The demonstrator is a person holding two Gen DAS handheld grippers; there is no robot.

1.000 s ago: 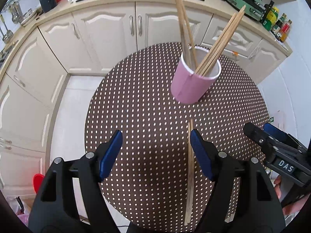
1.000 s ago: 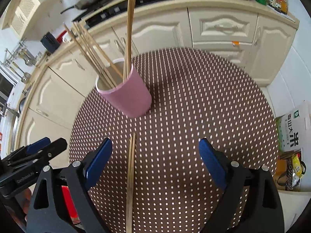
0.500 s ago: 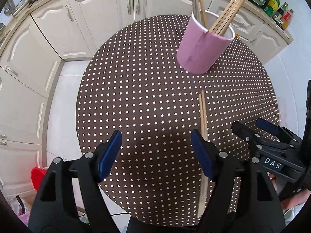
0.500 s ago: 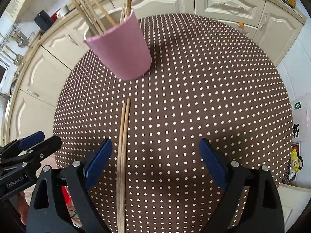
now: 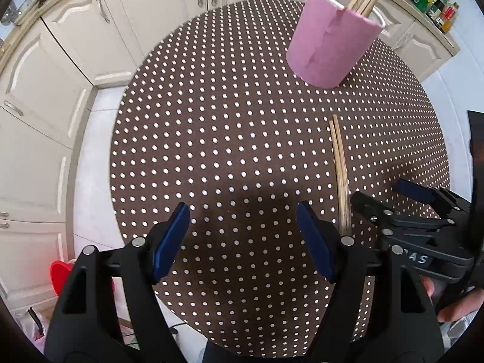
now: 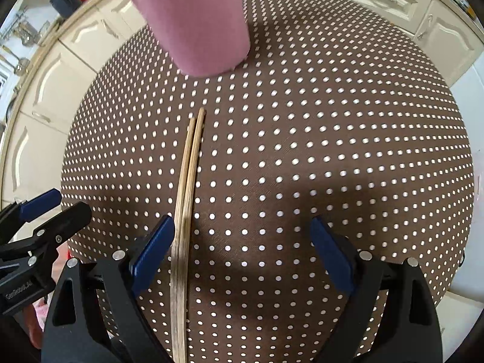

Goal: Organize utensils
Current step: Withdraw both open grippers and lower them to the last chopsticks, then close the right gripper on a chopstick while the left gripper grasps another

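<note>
A pair of wooden chopsticks (image 5: 339,163) lies side by side on the round brown polka-dot table (image 5: 227,121), pointing at a pink cup (image 5: 329,48) that holds several more chopsticks. In the right wrist view the pair (image 6: 186,187) runs just inside my right gripper's left finger, below the cup (image 6: 196,24). My left gripper (image 5: 243,242) is open and empty, low over the table, left of the pair. My right gripper (image 6: 242,257) is open and empty, low over the table; it also shows in the left wrist view (image 5: 405,211) beside the pair.
Cream kitchen cabinets (image 5: 60,69) curve around the far side of the table. Bottles (image 5: 435,0) stand on the counter at the far right. A red object (image 5: 60,275) lies on the floor at the left. The table edge is close below both grippers.
Both grippers have come down and forward over the table; the cup and the lying chopsticks look larger and nearer. The right gripper has closed in on the pair. Nothing was grasped.
</note>
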